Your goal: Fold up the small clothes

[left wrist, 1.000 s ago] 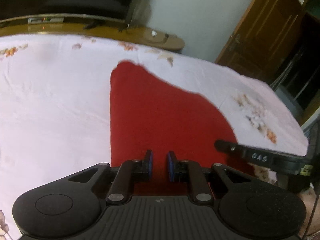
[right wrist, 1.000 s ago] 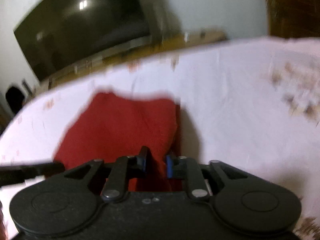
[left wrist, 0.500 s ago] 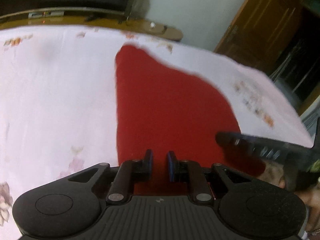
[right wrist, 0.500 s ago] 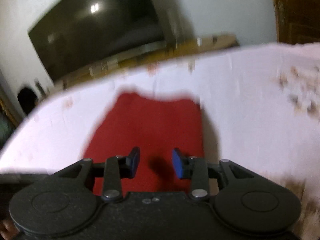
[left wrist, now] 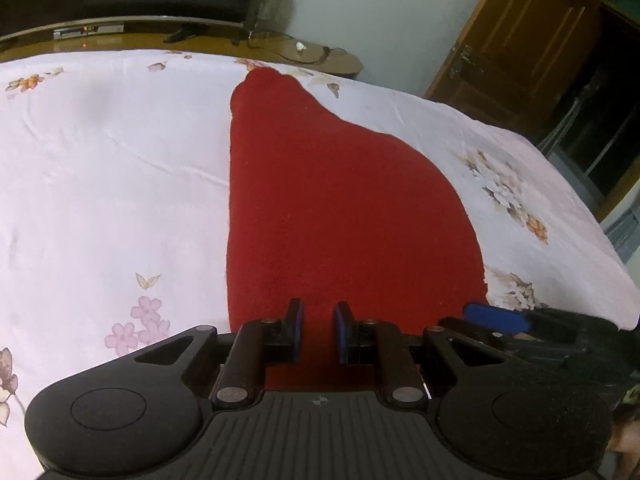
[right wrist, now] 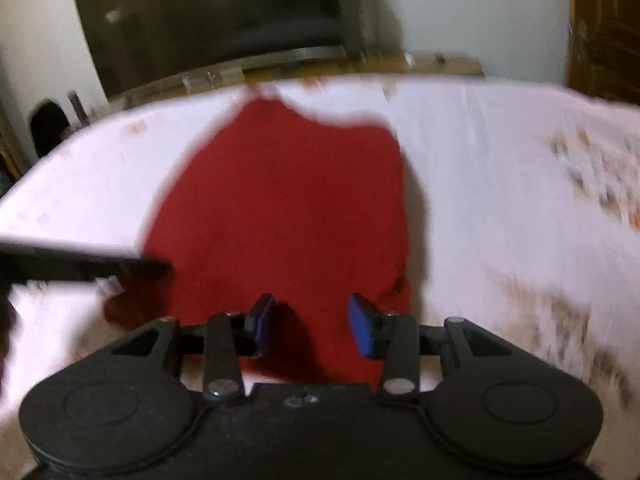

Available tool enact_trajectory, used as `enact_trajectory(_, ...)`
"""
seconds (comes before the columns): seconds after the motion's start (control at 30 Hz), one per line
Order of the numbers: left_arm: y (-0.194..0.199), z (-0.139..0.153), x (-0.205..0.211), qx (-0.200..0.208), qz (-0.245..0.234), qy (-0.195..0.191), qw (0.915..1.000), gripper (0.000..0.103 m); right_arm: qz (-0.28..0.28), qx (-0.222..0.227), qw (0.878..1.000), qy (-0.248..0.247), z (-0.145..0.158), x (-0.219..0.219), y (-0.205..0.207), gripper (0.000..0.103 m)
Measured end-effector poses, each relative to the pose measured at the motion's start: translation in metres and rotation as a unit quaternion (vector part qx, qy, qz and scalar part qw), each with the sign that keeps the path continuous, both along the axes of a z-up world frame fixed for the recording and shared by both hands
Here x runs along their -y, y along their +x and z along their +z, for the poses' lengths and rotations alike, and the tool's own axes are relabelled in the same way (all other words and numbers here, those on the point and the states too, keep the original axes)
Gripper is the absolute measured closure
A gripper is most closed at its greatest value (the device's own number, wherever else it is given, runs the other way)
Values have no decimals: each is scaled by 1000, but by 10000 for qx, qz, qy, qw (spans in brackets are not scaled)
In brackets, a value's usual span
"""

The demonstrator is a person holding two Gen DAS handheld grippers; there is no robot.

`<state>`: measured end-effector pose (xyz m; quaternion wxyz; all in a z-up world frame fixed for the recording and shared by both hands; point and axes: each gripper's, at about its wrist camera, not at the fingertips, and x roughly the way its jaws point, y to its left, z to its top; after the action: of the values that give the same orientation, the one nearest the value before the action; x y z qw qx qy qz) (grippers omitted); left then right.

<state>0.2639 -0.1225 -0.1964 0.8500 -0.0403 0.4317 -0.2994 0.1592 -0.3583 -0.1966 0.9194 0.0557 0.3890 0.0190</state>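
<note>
A red cloth [left wrist: 332,208] lies spread flat on the white floral bed sheet [left wrist: 100,184]; it also shows in the right wrist view [right wrist: 288,208]. My left gripper [left wrist: 317,330] is at the cloth's near edge, jaws close together with a narrow gap, and red cloth shows between them; I cannot tell if it is pinched. My right gripper [right wrist: 311,326] is open over the cloth's near right edge and holds nothing. A right gripper finger [left wrist: 496,318] shows at the lower right of the left wrist view. The left gripper's finger [right wrist: 80,266] crosses the left side of the right wrist view.
A dark TV [right wrist: 208,16] stands on a wooden cabinet [left wrist: 160,40] beyond the bed's far edge. A wooden door [left wrist: 520,40] is at the right. The bed's right edge [left wrist: 592,232] drops off to the floor.
My right gripper has opened and let go of the cloth's edge. The cloth now lies flatter and reaches farther across the bed. My left gripper's jaws have not changed.
</note>
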Motion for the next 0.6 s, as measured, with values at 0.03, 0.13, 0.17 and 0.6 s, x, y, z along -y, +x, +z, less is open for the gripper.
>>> enact_trajectory(0.03, 3, 4, 0, -30, -19, 25, 10000, 87, -28, 85, 9999, 68, 1, 2, -5, 63)
enact_trajectory(0.13, 11, 16, 0, -11, 29, 21, 10000, 87, -34, 89, 9998, 150, 17, 2, 0, 60)
enact_trajectory(0.17, 14, 20, 1, 31, 43, 32, 10000, 87, -35, 193, 9996, 184, 23, 3, 4, 57)
enact_trajectory(0.6, 74, 36, 48, 290, 105, 268, 9992, 87, -450, 695, 9964, 198, 47, 13, 81, 50)
